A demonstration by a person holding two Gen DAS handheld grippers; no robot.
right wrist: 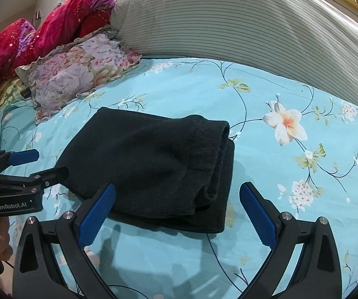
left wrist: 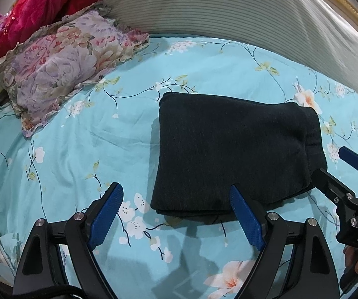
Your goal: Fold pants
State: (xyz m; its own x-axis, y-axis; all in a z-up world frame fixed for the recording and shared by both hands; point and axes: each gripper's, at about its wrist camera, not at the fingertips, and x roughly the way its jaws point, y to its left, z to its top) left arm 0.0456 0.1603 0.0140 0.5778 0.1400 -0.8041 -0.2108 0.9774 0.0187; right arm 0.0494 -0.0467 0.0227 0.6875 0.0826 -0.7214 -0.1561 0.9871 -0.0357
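Observation:
The dark pants (left wrist: 233, 149) lie folded into a compact stacked rectangle on the blue floral bedsheet (left wrist: 79, 149); they also show in the right wrist view (right wrist: 154, 162), with the layered edges at the right side. My left gripper (left wrist: 176, 194) is open and empty, just in front of the pants' near left corner. My right gripper (right wrist: 177, 194) is open and empty, over the pants' near edge. Each gripper shows in the other's view: the right gripper (left wrist: 333, 164) beside the pants' right side, the left gripper (right wrist: 46, 162) by their left side.
A floral ruffled pillow (left wrist: 61, 67) and red bedding (left wrist: 41, 5) lie at the far left. A large striped grey bolster (left wrist: 241, 7) runs along the back of the bed. The sheet (right wrist: 303, 99) spreads to the right of the pants.

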